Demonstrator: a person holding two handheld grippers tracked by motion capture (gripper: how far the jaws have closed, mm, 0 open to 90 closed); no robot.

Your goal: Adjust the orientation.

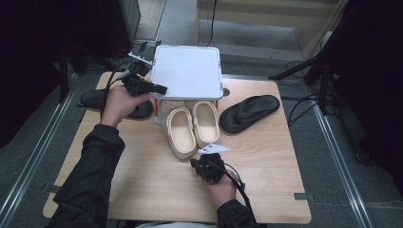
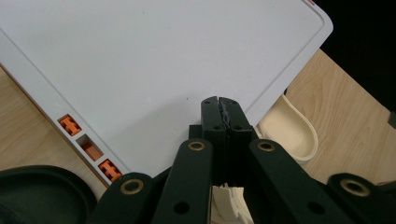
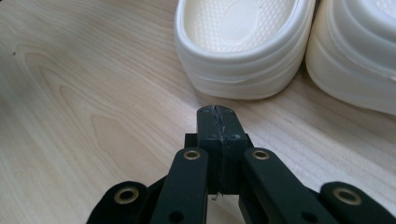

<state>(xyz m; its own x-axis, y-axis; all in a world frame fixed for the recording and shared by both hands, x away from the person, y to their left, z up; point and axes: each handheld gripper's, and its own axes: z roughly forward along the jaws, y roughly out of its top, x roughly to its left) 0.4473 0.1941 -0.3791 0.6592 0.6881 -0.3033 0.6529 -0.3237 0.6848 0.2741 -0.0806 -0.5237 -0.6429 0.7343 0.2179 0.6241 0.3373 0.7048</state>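
Note:
A pair of cream clogs [image 1: 180, 130] [image 1: 206, 121] stands mid-table, toes tucked under a low white rack [image 1: 187, 71]. One black slipper [image 1: 249, 113] lies to the right of the rack. Another black slipper [image 1: 92, 99] lies to its left, partly hidden by the left hand. My left gripper [image 1: 160, 89] [image 2: 219, 100] is shut and empty, its tips over the rack's white top near the front left corner. My right gripper [image 1: 194, 163] [image 3: 217, 109] is shut and empty, low over the wood, just short of the left clog's heel [image 3: 238, 51]; the second clog [image 3: 355, 56] sits beside it.
The rack has orange fittings [image 2: 70, 123] along its side. The wooden table [image 1: 142, 180] has bare room in front of the clogs. Black stands and cables [image 1: 323, 71] surround the table on the floor.

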